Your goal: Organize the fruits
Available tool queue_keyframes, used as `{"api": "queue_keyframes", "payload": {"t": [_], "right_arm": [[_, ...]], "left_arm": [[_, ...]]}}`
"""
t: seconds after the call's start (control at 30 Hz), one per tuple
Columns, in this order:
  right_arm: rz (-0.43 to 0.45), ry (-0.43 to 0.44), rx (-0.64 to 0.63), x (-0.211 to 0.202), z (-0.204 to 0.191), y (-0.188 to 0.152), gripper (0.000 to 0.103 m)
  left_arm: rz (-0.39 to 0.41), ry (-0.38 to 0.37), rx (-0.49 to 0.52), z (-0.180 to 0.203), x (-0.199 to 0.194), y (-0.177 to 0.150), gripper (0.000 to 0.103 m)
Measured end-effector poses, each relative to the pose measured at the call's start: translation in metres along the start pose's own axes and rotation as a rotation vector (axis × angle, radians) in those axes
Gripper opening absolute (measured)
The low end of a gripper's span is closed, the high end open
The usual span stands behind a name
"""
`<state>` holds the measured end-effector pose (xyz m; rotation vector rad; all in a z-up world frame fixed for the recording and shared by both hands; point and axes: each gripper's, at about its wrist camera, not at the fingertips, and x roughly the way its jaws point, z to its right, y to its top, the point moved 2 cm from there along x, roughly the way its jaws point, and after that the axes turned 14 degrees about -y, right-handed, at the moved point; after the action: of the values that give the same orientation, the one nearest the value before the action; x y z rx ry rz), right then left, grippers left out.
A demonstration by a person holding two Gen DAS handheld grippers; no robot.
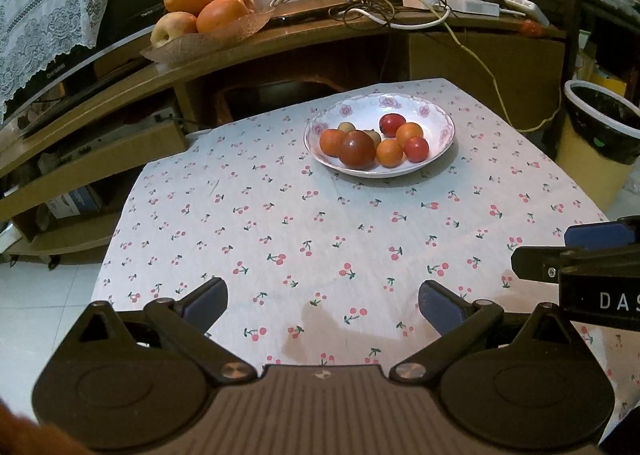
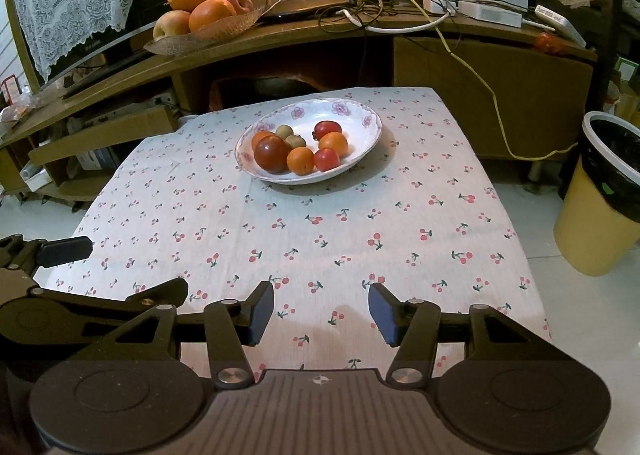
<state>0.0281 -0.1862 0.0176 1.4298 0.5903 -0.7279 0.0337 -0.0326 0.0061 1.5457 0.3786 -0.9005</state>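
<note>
A white floral bowl (image 1: pixel 436 115) (image 2: pixel 360 127) stands on the far part of the cherry-print tablecloth (image 1: pixel 280 223) (image 2: pixel 320 231). It holds several small fruits: a large dark red one (image 1: pixel 356 149) (image 2: pixel 271 153), oranges (image 1: pixel 389 153) (image 2: pixel 300 161), red ones (image 1: pixel 416 149) (image 2: pixel 326 159) and small brown ones (image 1: pixel 346 127) (image 2: pixel 284 131). My left gripper (image 1: pixel 323 302) is open and empty above the near part of the cloth. My right gripper (image 2: pixel 321 311) is open and empty beside it, to the right.
A woven tray (image 1: pixel 208 41) (image 2: pixel 200 37) with large oranges and an apple sits on the wooden shelf behind the table. Tangled cables (image 1: pixel 360 1) lie on that shelf. A yellow bin (image 1: pixel 600 135) (image 2: pixel 600 207) stands right of the table. A small red fruit (image 1: pixel 530 27) sits at the shelf's right end.
</note>
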Motion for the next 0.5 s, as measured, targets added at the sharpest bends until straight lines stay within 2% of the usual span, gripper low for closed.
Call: {"api": "queue_keyframes", "payload": {"t": [0.5], "right_arm": [[-0.01,-0.008,-0.011,-0.004,-0.0026,-0.0067,0.055]], "left_arm": [[-0.035,-0.02,-0.053,-0.0028,-0.0016,-0.0107,0.103]]}}
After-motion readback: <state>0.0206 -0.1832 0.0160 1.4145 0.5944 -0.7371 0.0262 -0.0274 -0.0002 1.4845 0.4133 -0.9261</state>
